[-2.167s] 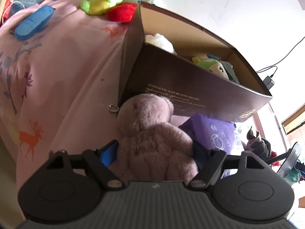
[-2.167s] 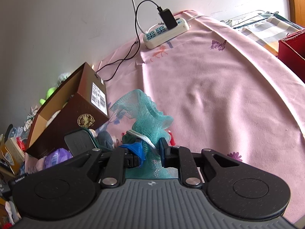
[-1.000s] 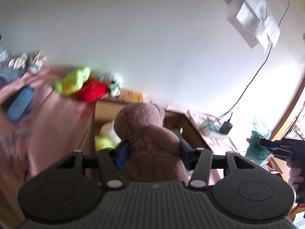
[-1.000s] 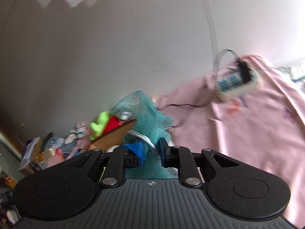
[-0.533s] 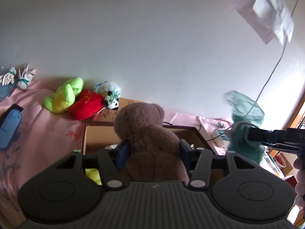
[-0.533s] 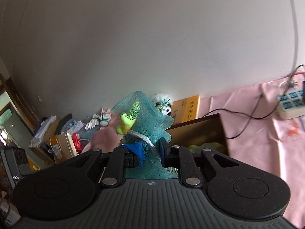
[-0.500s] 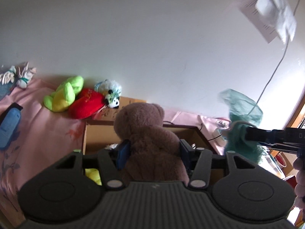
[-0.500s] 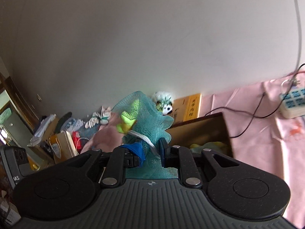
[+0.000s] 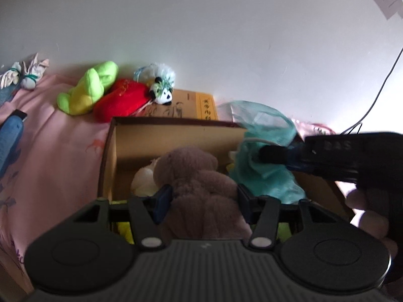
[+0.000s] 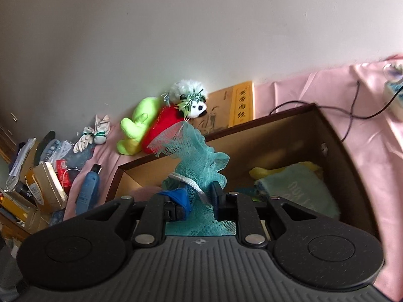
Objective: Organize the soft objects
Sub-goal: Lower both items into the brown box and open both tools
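My left gripper (image 9: 202, 196) is shut on a brown teddy bear (image 9: 191, 171), held over the open brown cardboard box (image 9: 176, 136). Close to the bear's right, my right gripper (image 9: 267, 154) holds a teal mesh bath sponge (image 9: 264, 125) above the same box. In the right wrist view the right gripper (image 10: 200, 198) has the mesh sponge (image 10: 194, 151) and its white cord between its fingers. Its jaws are opening, and the mesh still sits pinched between the pads. The box (image 10: 289, 130) lies open just below.
Inside the box lie a white plush (image 9: 143, 181) and a green towel on a yellow toy (image 10: 297, 183). Behind it sit a green plush (image 9: 88, 88), a red plush (image 9: 121, 100), a panda (image 9: 161, 90) and a yellow book (image 9: 191, 105). Clutter (image 10: 37, 176) crowds the left edge.
Both grippers have come down over the open box, which now fills more of each view. The right gripper with the sponge has moved left, close beside the bear.
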Demonstrator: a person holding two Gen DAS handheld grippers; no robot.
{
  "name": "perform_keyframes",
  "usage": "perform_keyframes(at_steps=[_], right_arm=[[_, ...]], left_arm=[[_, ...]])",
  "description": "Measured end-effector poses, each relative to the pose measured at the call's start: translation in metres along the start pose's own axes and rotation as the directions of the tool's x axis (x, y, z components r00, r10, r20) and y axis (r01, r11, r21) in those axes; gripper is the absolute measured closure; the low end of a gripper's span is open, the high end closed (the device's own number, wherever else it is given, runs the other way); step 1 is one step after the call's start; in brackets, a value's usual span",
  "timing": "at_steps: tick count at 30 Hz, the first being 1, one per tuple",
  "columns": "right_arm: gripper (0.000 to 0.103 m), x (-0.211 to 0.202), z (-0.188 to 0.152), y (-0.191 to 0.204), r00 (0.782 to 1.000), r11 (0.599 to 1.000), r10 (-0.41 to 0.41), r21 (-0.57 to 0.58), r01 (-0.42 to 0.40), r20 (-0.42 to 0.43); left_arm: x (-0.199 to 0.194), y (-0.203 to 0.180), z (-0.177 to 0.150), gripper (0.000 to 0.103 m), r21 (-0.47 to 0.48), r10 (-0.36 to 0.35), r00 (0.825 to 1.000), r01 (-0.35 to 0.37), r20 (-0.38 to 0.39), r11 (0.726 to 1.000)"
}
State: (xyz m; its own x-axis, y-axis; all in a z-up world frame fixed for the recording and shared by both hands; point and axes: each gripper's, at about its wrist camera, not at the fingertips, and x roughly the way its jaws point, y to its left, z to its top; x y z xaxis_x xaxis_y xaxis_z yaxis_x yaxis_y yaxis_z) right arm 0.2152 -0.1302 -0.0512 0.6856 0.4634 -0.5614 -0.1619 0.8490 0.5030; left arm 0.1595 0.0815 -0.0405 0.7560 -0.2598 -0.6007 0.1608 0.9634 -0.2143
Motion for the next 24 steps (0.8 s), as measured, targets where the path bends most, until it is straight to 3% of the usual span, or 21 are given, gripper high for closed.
perform_keyframes(at_steps=[8, 15, 19, 24], right_arm=[[0.096, 0.019, -0.002, -0.005, 0.999, 0.999, -0.022, -0.023, 0.023, 0.035], [0.096, -0.007, 0.003, -0.017, 0.996, 0.994, 0.057, 0.093, -0.063, 0.068], [0.094, -0.029, 0.002, -0.017, 0.994, 0.990, 0.048, 0.126, -0.061, 0.103], [0.094, -0.058, -0.003, -0.019, 0.986, 0.981, 0.058, 0.175, -0.086, 0.158]], left_arm=[[0.013, -0.003, -0.010, 0.041, 0.034, 0.008, 0.999, -0.006, -0.041, 0.999], [0.001, -0.002, -0.007, 0.039, -0.007, 0.009, 1.000, -0.009, -0.019, 1.000], [-0.019, -0.011, 0.001, 0.029, 0.009, 0.058, 0.998, -0.058, 0.024, 0.998], [-0.039, -0.023, 0.008, 0.029, 0.040, 0.130, 0.990, -0.132, 0.048, 0.990]])
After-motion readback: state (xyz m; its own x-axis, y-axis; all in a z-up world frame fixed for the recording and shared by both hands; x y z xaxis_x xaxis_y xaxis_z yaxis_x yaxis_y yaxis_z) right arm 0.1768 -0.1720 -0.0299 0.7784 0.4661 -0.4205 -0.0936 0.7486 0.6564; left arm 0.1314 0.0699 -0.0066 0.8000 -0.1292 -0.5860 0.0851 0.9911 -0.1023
